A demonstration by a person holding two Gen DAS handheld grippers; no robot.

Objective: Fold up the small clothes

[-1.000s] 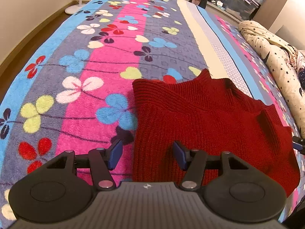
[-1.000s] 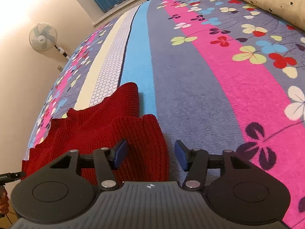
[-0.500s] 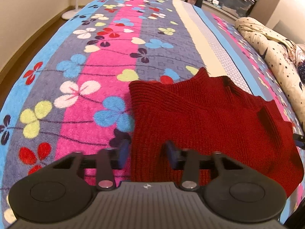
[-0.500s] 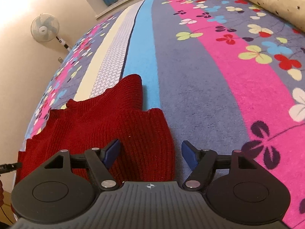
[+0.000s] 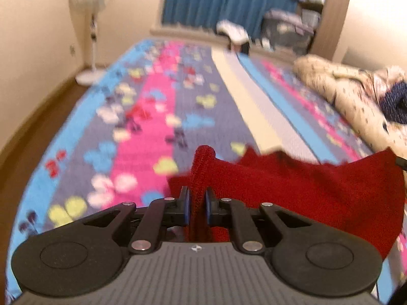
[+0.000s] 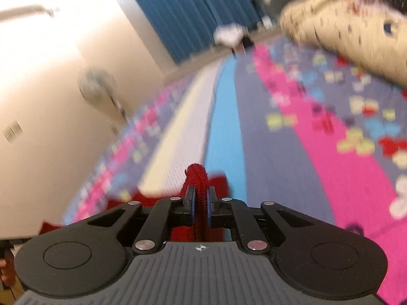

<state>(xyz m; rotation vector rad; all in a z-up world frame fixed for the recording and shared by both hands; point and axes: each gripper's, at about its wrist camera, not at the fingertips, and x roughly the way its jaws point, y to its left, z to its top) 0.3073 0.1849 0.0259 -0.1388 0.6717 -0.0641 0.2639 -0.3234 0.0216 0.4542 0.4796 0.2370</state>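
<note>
A dark red knitted sweater [image 5: 305, 190] is lifted off the flowered bedspread [image 5: 142, 117]. My left gripper [image 5: 196, 203] is shut on its near left edge; a pinched fold sticks up between the blue pads. The cloth stretches to the right, where the tip of the other gripper shows at the frame edge. My right gripper [image 6: 201, 204] is shut on the sweater's other near edge [image 6: 197, 178], a red fold rising between the pads. Both views are blurred by motion.
A cream star-print duvet [image 5: 351, 94] lies along the bed's right side, also in the right wrist view [image 6: 343, 25]. A standing fan [image 5: 91, 25] is by the left wall. Blue curtains [image 5: 223, 0] and storage boxes are beyond the bed's far end.
Both grippers have closed on the sweater's near edge and lifted it off the bed. Both cameras have tilted up, showing the walls and curtains.
</note>
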